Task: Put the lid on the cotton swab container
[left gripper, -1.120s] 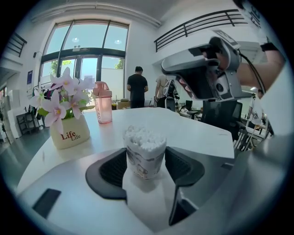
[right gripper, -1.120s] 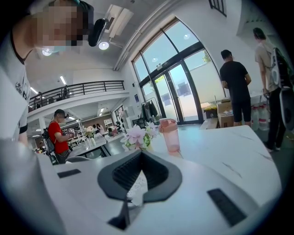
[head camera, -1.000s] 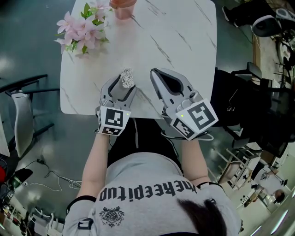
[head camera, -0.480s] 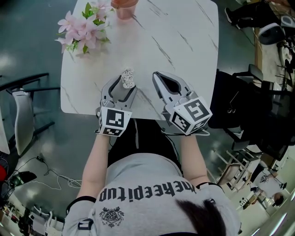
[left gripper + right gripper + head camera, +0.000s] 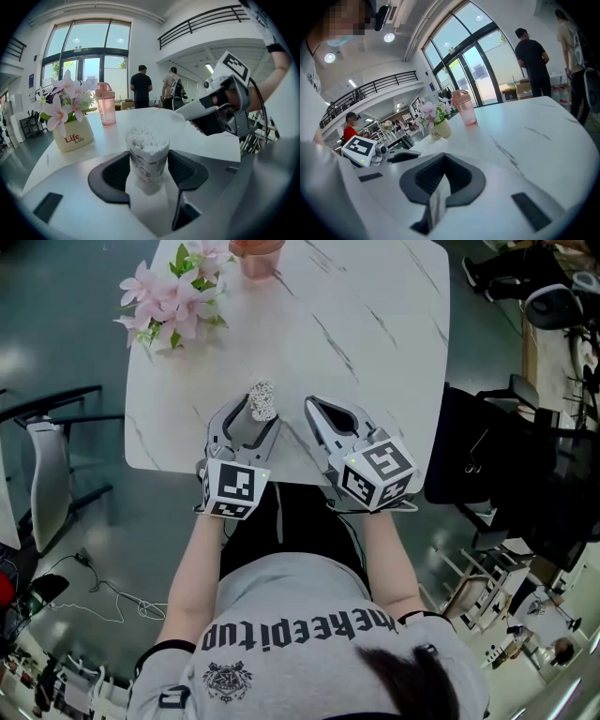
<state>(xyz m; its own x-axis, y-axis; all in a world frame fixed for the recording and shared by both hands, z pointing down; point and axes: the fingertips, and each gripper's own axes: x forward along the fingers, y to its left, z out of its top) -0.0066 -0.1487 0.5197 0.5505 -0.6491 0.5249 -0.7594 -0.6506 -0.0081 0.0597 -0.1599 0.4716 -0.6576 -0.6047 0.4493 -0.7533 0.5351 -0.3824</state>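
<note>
The cotton swab container (image 5: pixel 262 401) is a small printed cup, open at the top and full of white swabs. It stands upright between the jaws of my left gripper (image 5: pixel 253 418), which is shut on it near the table's front edge. The left gripper view shows the container (image 5: pixel 147 157) pinched at its lower half by that gripper (image 5: pixel 148 171). My right gripper (image 5: pixel 328 414) hovers just to the right, level with it. In the right gripper view its jaws (image 5: pixel 443 176) are shut on a thin flat lid (image 5: pixel 436 206), seen edge-on.
The white marble table (image 5: pixel 375 334) carries a vase of pink flowers (image 5: pixel 169 296) and a pink bottle (image 5: pixel 251 254) at its far left. A chair (image 5: pixel 47 465) stands left of the table, dark furniture (image 5: pixel 478 456) right. People stand far off (image 5: pixel 140 89).
My right gripper has shifted left, closer to the left gripper, and turned a little. The left gripper and the container have stayed put.
</note>
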